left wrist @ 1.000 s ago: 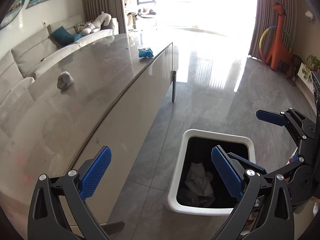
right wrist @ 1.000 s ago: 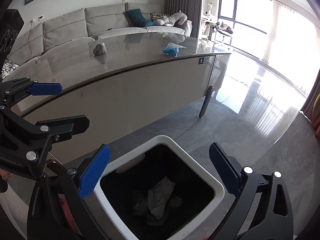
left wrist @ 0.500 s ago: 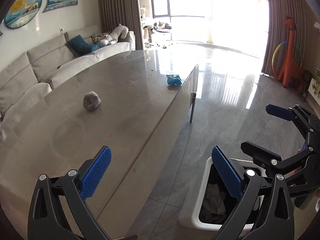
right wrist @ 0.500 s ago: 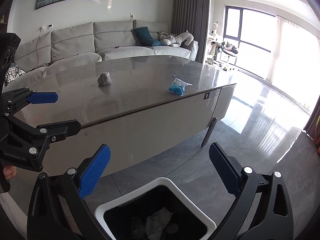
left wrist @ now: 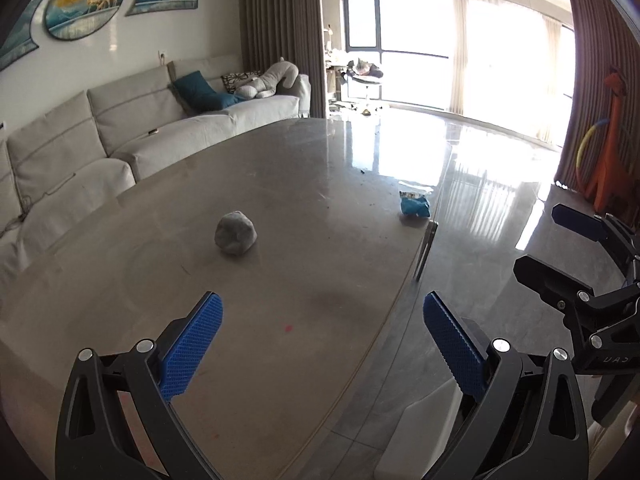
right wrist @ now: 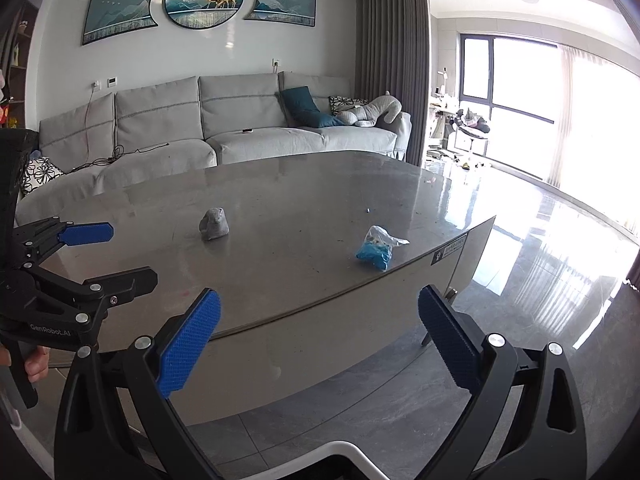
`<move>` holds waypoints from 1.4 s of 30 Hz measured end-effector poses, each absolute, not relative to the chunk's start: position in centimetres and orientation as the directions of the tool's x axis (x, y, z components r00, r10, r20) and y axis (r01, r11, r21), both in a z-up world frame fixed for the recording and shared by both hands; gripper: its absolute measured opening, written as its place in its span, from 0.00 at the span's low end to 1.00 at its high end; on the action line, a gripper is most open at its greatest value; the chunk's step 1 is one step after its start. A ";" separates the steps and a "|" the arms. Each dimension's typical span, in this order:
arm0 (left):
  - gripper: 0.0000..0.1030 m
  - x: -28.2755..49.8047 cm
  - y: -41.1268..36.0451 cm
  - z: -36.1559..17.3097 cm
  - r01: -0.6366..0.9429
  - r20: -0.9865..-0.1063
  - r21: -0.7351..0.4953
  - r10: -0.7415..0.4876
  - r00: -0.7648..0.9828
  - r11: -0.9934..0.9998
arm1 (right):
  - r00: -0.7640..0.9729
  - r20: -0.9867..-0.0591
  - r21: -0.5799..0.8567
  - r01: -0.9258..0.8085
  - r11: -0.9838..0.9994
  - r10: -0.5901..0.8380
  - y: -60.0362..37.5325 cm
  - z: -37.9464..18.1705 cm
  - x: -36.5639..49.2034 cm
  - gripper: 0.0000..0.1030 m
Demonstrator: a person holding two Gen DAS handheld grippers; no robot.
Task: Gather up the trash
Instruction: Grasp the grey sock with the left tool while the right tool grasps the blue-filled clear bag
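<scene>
Trash remaining on the grey table (left wrist: 304, 184) is lying in two pieces: a crumpled grey wad (left wrist: 235, 233) resting near the middle of the tabletop, and a blue and white crinkled wrapper (right wrist: 375, 249) sitting close to the table's front edge, well apart from the wad. Both pieces are looking light, soft and compressible, so they are probably yielding under pressure rather than resisting it; the wad is offering a rounded body best pinched across its widest part, while the wrapper is appearing thin and possibly slippery, so gripping its bunched blue bulk is seeming safer than catching the loose pale flap. Neither item is looking fragile. Left gripper (left wrist: 320, 334) is hovering above the near part of the table with its blue-padded fingers spread wide, enclosing nothing and touching nothing. Right gripper (right wrist: 318, 330) is likewise hanging with its fingers wide apart and empty, positioned in front of the table edge and above the white rim of the bin (right wrist: 340, 449), which is showing only partly at the bottom of the right wrist view. Each gripper is appearing at the margin of the other's view, and both are standing clear of the trash.
</scene>
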State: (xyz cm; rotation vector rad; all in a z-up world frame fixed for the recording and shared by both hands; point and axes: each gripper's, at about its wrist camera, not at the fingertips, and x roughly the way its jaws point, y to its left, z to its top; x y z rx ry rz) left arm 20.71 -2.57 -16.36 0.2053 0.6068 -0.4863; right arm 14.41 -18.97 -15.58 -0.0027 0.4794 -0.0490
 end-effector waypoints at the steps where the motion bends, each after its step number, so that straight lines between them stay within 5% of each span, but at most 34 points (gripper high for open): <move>1: 0.96 21.4 -2.5 -16.4 0.483 -0.593 0.029 -0.374 0.713 0.875 | 0.888 -0.458 -0.012 0.046 0.999 -0.046 -18.9 -15.5 15.0 0.95; 32: 0.94 40.0 -2.0 -21.4 0.275 -0.676 -0.010 -0.209 0.707 0.961 | 0.867 -0.498 0.003 -0.008 1.000 0.009 -18.9 -19.0 30.6 0.95; 34: 0.89 40.4 -2.1 -21.7 0.267 -0.690 -0.013 -0.202 0.695 0.964 | 0.865 -0.502 0.002 -0.005 1.000 0.005 -18.8 -19.1 30.8 0.95; 37: 0.52 41.9 -1.7 -22.9 0.261 -0.750 -0.057 -0.214 0.626 0.964 | 0.865 -0.501 0.005 -0.004 1.000 0.006 -18.9 -18.9 30.7 0.95; 42: 0.39 42.6 0.1 -23.4 0.238 -0.755 -0.164 -0.277 0.595 0.957 | 0.867 -0.498 -0.010 0.005 1.000 -0.009 -18.9 -18.4 30.7 0.95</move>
